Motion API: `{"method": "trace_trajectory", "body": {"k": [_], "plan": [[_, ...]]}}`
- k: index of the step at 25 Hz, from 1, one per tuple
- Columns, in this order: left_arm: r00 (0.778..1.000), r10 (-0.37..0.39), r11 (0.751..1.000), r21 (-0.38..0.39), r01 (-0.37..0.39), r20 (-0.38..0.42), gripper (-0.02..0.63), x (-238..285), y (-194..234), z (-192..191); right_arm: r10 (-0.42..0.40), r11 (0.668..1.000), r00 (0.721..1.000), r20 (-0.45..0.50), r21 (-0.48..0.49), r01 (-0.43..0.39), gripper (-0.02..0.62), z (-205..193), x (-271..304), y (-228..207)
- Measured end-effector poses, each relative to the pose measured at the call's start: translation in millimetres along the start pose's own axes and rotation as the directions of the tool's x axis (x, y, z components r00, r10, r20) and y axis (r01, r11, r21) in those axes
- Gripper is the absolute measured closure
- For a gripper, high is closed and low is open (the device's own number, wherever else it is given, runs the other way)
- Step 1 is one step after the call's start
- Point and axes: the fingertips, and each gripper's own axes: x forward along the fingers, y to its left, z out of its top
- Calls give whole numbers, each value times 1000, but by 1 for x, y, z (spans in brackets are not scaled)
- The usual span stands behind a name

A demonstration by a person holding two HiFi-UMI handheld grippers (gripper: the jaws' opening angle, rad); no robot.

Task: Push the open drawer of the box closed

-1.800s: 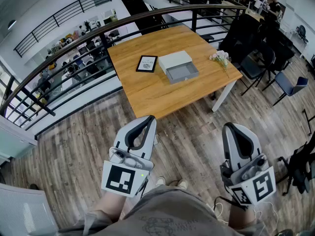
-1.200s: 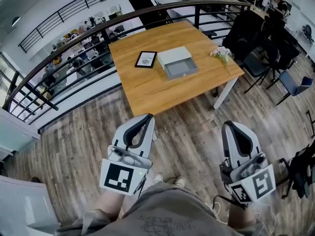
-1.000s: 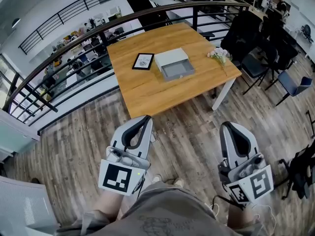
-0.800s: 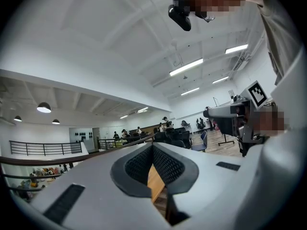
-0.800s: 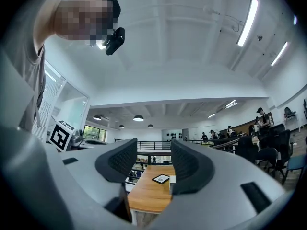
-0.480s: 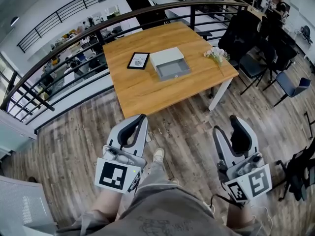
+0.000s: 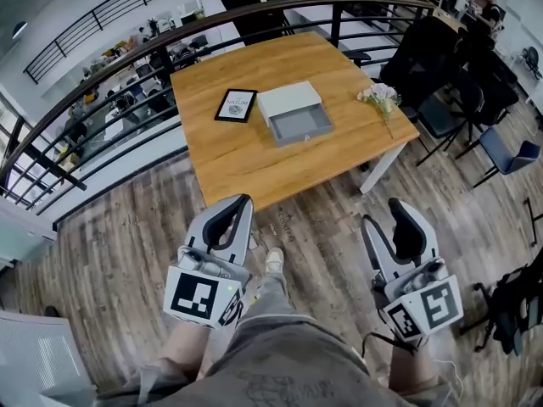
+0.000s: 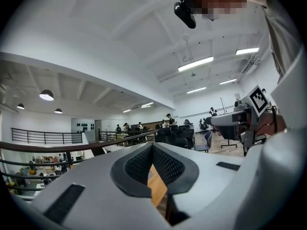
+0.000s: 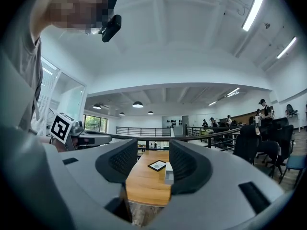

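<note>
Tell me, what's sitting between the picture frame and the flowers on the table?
The white box, its drawer open, shows there in the head view.

A wooden table [image 7: 246,155] stands on plank floor [image 7: 127,244] beside a black railing [image 7: 336,24], dark chairs [image 7: 428,58] near.

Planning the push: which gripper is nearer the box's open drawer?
Left, by a little. The left gripper hangs short of the table, slightly left of the open drawer; the right gripper hangs farther off to its right.
</note>
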Motion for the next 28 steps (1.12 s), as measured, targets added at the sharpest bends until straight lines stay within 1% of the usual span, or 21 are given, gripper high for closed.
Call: {"method": "trace_trajectory", "body": {"k": [2,7,14,16,21,23,28], "plan": [[1000,-7,1000,-9,7,-11,591,18,12,-7,-5,1000,1000,-23,5,5,376,-8,21,-9],[999,-26,1000,-5,25,-45,591,65,45,-23,-8,1000,996,-94,18,10,376,-31,80,-31],[989,-57,998,-38,52,-139,591,125,98,-62,-16,997,979,-203,73,32,377,-76,166,-59],[985,-65,997,-47,58,-162,591,142,114,-75,-24,996,971,-238,74,43,377,-90,191,-68],[969,-89,994,-76,73,-231,591,177,145,-117,-63,993,936,-347,74,94,385,-138,241,-92],[961,-101,993,-90,80,-257,591,187,151,-133,-64,990,920,-387,88,106,400,-161,253,-98],[939,-126,989,-112,95,-320,591,207,157,-173,-64,988,877,-476,91,122,400,-210,271,-111]]}}
